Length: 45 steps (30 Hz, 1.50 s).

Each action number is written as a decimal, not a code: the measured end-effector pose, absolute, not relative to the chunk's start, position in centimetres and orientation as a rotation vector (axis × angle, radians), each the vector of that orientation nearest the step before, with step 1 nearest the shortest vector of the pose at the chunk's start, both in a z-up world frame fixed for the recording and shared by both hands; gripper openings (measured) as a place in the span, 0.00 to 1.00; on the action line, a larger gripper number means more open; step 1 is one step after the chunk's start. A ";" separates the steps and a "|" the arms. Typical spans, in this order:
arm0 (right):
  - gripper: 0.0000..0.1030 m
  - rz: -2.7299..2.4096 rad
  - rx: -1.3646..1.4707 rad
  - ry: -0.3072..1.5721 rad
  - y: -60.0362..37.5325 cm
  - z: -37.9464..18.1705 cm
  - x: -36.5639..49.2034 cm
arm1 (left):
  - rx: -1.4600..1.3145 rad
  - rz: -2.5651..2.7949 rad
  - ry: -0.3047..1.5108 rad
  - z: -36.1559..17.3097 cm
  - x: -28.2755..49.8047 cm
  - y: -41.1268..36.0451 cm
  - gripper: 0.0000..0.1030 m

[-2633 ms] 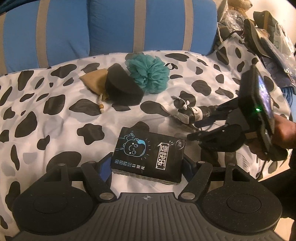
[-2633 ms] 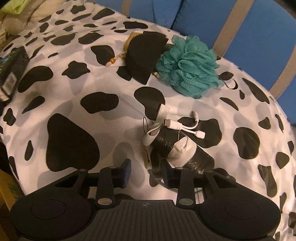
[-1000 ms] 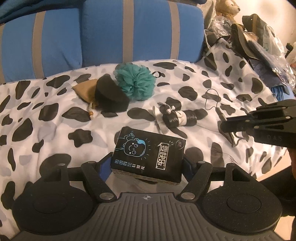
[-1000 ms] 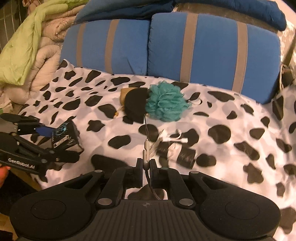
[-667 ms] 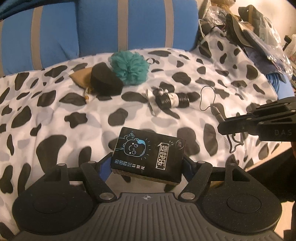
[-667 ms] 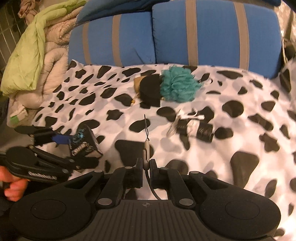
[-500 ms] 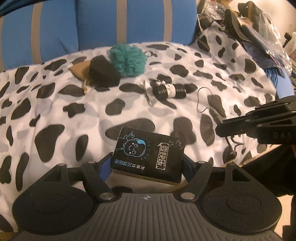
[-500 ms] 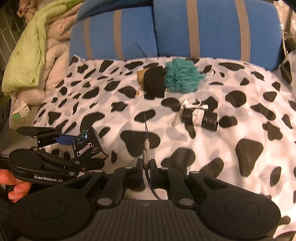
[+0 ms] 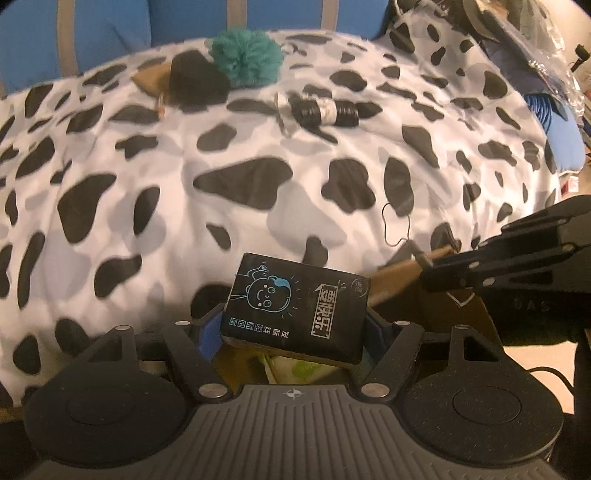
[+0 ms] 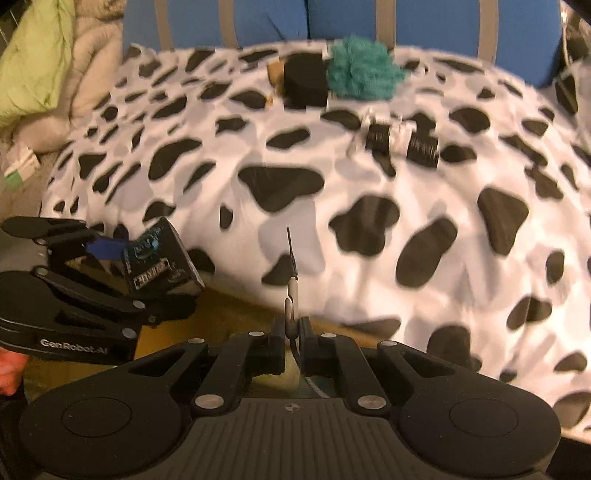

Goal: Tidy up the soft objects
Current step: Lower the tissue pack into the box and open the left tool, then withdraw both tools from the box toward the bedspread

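Observation:
A black tissue pack [image 9: 295, 306] with a blue cartoon face sits crosswise between the fingers of my left gripper [image 9: 291, 332], which is shut on it. The right wrist view shows the same pack [image 10: 159, 254] at the left edge. My right gripper [image 10: 291, 332] is shut on a thin black cord [image 10: 291, 288]; its loop [image 9: 397, 225] sticks out in front of the bed edge. Both grippers hang over an open cardboard box [image 10: 229, 314]. A teal bath pouf [image 9: 245, 59], a black sponge [image 9: 195, 79], a tan pouch [image 9: 151, 77] and a black roll with a white cable [image 9: 325, 109] lie on the bed.
A cow-print blanket [image 9: 147, 184] covers the bed, with blue striped cushions [image 9: 110, 29] behind it. A green blanket [image 10: 29, 55] and pale quilt are piled at the left. Bags and clutter [image 9: 535, 44] crowd the far right. The box flap [image 9: 391, 280] juts up between the grippers.
Both grippers have drawn back from the bed past its front edge and tipped downward. The cardboard box has come into view beneath them. Both grips are unchanged.

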State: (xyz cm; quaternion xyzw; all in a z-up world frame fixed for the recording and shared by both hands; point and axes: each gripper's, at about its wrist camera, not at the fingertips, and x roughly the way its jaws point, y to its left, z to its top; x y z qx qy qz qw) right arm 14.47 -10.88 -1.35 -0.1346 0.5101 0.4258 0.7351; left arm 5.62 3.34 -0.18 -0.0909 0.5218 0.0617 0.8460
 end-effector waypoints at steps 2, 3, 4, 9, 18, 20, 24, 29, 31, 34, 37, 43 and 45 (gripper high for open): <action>0.09 0.942 -0.303 1.153 -10.8 -1.8 13.9 | -0.206 0.127 1.126 -0.5 5.3 3.2 0.70; 0.09 0.944 -0.306 1.166 -10.7 -2.0 13.6 | -0.212 0.123 1.142 -0.7 5.2 3.0 0.70; 0.09 0.942 -0.308 1.184 -10.7 -2.2 13.4 | -0.218 0.119 1.157 -1.0 5.1 3.0 0.70; 0.09 0.903 -0.342 1.276 -10.6 -3.7 12.7 | -0.236 0.092 1.239 -2.2 4.8 2.4 0.70; 0.09 0.878 -0.370 1.338 -10.5 -4.6 12.8 | -0.225 0.084 1.288 -2.9 5.1 2.0 0.71; 0.09 0.873 -0.378 1.343 -10.5 -4.7 12.9 | -0.219 0.090 1.299 -3.0 5.2 2.0 0.71; 0.09 0.864 -0.383 1.353 -10.5 -4.8 13.2 | -0.216 0.106 1.308 -3.3 5.3 2.1 0.71; 0.55 0.851 -0.429 1.358 -10.2 -5.1 13.1 | -0.207 0.147 1.307 -3.4 5.5 2.4 0.81; 0.74 0.831 -0.478 1.314 -10.1 -4.8 12.9 | -0.209 0.173 1.309 -3.4 5.5 2.7 0.82; 0.95 0.821 -0.474 1.294 -10.3 -4.5 13.2 | -0.231 0.182 1.320 -3.6 5.6 3.0 0.86; 0.97 0.816 -0.455 1.300 -10.4 -4.5 13.5 | -0.222 0.188 1.327 -3.6 5.6 3.0 0.88; 1.00 0.785 -0.488 1.309 -10.2 -5.0 13.5 | -0.231 0.210 1.327 -3.6 5.6 3.3 0.88; 1.00 0.782 -0.496 1.304 -10.1 -5.1 13.4 | -0.233 0.222 1.325 -3.6 5.5 3.4 0.88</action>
